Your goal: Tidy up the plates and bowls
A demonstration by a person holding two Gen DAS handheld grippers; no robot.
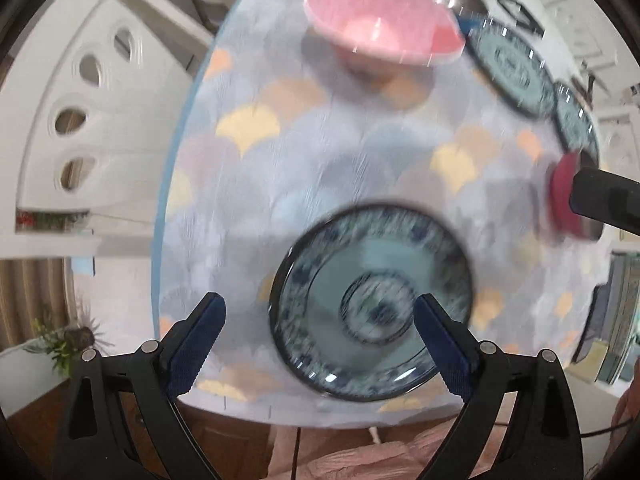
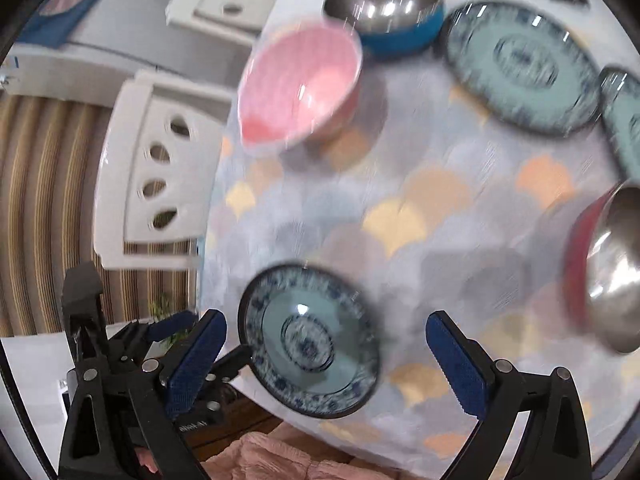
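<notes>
A small blue-patterned dish [image 1: 372, 300] [image 2: 312, 340] lies on the table near its front edge. My left gripper [image 1: 320, 344] is open, and its right finger overlaps the dish while its left finger stands off the dish's left rim. My right gripper [image 2: 326, 360] is open too, hovering over the same dish. A pink bowl [image 1: 380, 24] [image 2: 304, 84] sits at the far side. Behind it is a steel bowl with a blue outside [image 2: 388, 12]. A large patterned plate [image 2: 520, 68] [image 1: 508, 68] and a second plate [image 2: 624, 120] lie at the right. Both views are motion-blurred.
A red bowl with a steel inside [image 2: 608, 272] [image 1: 568, 196] stands at the right edge. The round table [image 1: 320, 160] has a scallop-print cloth. White chairs [image 2: 160, 168] stand to the left. A pink garment [image 2: 280, 460] lies just below the table's edge.
</notes>
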